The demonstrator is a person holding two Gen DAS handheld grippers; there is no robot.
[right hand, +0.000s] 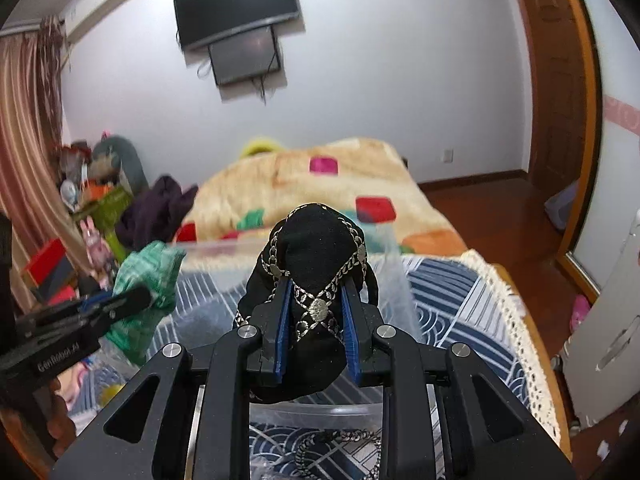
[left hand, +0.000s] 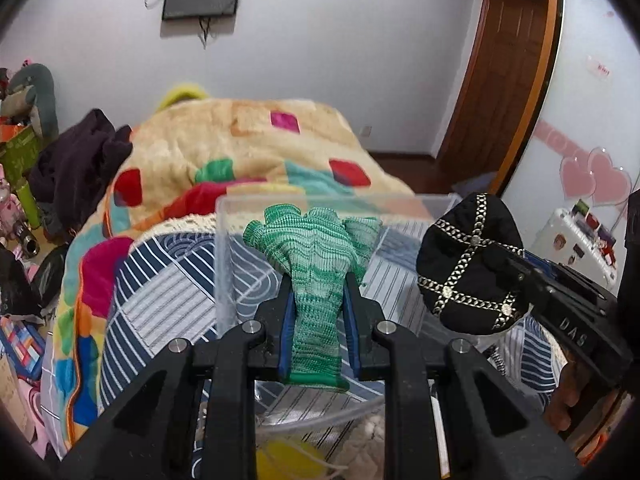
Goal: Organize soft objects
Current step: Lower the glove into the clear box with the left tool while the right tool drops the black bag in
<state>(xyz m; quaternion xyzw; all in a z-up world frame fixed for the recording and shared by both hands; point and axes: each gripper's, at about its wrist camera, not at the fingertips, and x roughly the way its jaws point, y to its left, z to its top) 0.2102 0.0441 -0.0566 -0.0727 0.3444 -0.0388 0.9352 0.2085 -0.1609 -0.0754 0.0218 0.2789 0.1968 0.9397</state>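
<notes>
My left gripper (left hand: 319, 300) clamps a green glove (left hand: 316, 248); my right gripper (right hand: 315, 312) clamps a black cap (right hand: 316, 240). Both hang over the clear bin (left hand: 224, 248). Next, prob.: lower and release, glove at 9 o'clock of cap.

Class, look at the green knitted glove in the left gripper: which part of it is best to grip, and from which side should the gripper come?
Grip the narrow wrist section of the green knitted glove, approaching from the cuff end, as the left gripper does here. The wrist is slim enough to sit between the pads, while the wider palm and fingers splay out beyond the tips and would bunch.
</notes>
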